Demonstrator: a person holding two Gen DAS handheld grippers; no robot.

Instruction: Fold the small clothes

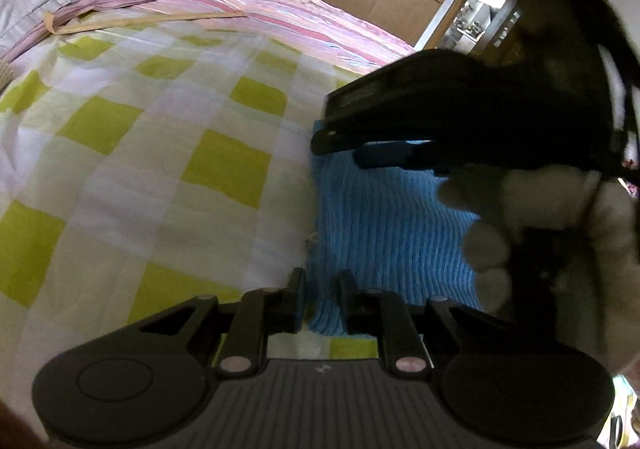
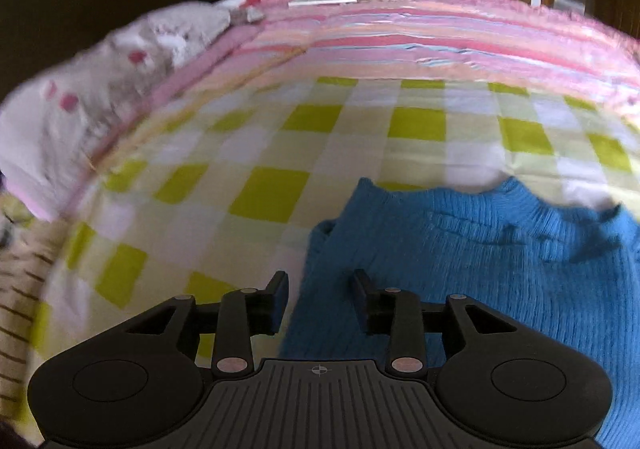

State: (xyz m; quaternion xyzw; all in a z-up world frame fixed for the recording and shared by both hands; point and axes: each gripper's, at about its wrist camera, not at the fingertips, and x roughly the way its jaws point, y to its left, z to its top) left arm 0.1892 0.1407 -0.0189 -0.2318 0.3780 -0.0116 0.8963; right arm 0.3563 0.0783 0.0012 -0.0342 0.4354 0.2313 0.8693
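A blue knit sweater [image 2: 460, 269] lies flat on the checked bedspread [image 2: 280, 153], toward the bed's near edge. The left gripper [image 1: 322, 289] and right gripper [image 2: 320, 289] both hover over its left edge, jaws apart, apparently holding nothing. Soft, light and stretchy, it is best pinched at a hem or shoulder edge.
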